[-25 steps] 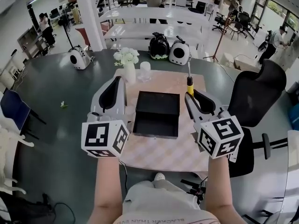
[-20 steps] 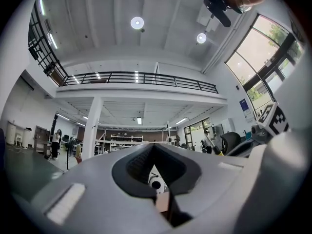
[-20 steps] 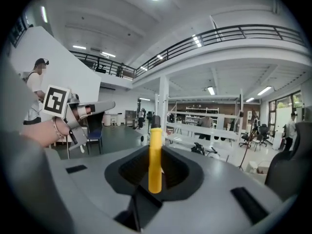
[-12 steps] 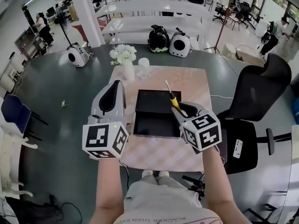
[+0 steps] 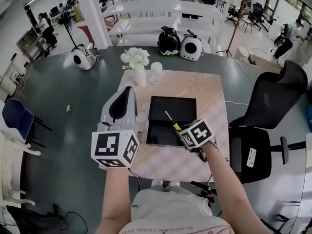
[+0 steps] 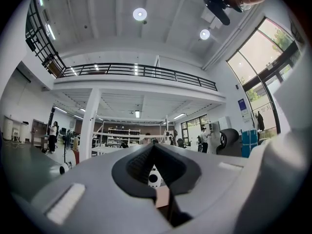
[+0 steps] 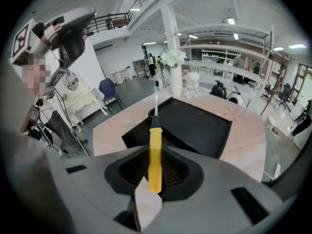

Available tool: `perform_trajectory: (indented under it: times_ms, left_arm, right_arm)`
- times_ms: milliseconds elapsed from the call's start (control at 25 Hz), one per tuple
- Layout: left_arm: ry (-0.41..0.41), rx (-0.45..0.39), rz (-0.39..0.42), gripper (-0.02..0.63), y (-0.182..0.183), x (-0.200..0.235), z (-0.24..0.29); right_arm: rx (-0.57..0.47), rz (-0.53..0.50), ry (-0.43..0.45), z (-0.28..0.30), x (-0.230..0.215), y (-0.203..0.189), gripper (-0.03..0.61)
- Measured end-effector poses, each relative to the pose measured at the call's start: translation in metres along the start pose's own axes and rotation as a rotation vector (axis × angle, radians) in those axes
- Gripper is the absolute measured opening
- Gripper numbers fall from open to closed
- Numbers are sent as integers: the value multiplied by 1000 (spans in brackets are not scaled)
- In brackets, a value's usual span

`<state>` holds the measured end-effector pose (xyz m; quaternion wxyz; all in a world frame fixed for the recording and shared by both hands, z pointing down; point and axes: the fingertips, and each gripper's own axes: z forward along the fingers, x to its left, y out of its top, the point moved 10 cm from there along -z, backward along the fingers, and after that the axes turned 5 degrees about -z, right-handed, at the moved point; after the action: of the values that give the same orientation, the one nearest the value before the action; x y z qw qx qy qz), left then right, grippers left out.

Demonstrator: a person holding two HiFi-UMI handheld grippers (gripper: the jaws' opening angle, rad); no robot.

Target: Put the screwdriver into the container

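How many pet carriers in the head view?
3. A white carrier at the table's far left; black carrier and second white carrier side by side at its far edge. More may be hidden.

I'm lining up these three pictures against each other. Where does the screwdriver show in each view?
Head view: the screwdriver is at centre, slanting over the black container.
Left gripper view: not in it.
Right gripper view: the screwdriver stands upright at lower centre, its yellow handle between the jaws.
Shared landmark: the black container, seen in the head and right gripper views.
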<state>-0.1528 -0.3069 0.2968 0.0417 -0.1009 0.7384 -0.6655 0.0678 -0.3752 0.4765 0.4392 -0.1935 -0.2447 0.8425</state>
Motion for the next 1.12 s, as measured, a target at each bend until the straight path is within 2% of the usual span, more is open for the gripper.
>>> perform_trajectory:
  times_ms: [240,560,920,1040,1120]
  left_arm:
    - [-6,5,-9,8,-3,10,2]
    - [-7,23,-6,8,-6,23,6]
    - [-7,41,-11,8,-9,31,12]
    - [-10,41,-18,8,-11,33,14]
    - [-13,39,-25,8,-12,33,16]
  right_arm:
    - [204,-33,66,51,2,-7,74]
    - [409,-58,57,103,-6,-20,74]
    - [483,-58,39,119,-2,-30,83]
    - [445,-62,35,119,-4,-26,142]
    - [416,-52,28,114,-7,-23,158]
